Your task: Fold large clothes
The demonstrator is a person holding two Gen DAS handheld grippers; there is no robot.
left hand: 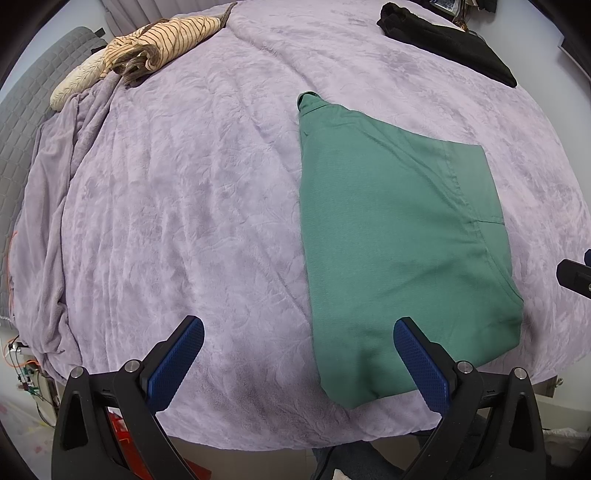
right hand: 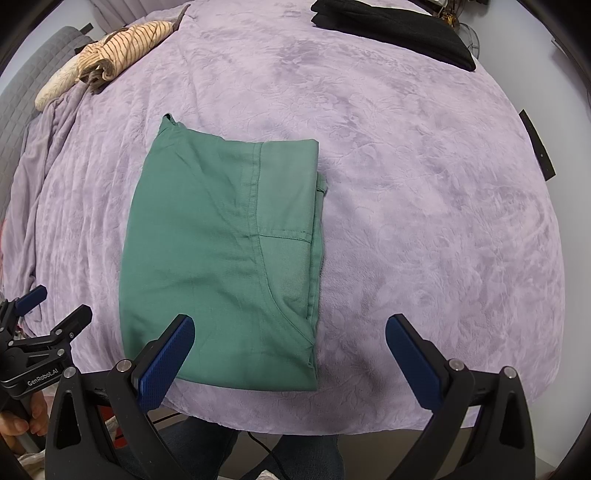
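1. Green garment [right hand: 221, 258] lies folded into a flat, roughly rectangular packet on the bed's lilac plush blanket [right hand: 424, 221], near the bed's near edge. In the right wrist view it sits from centre toward 9 o'clock; in the left wrist view [left hand: 399, 240] toward 3 o'clock.
2. A seam and a pocket-like panel show on the packet's top layer; a small corner of fabric pokes out at its far left end.
3. Left tongs [left hand: 299, 360]: spread wide, nothing between the blue pads. Right-hand pad overlaps the garment's near edge in view; contact cannot be judged.
4. Right tongs [right hand: 290, 356]: spread wide, holding nothing. Left-hand pad overlaps the garment's near left corner in view; contact likewise unclear.
5. Left tongs also appear at 8 o'clock in the right wrist view [right hand: 48, 306], with fingers [right hand: 22, 424] of the person's hand gripping the handle below.
6. Striped beige cloth [right hand: 122, 48], bunched, lies at 11 o'clock on the far side.
7. Black folded garment [right hand: 399, 29] lies at 1 o'clock on the far side.
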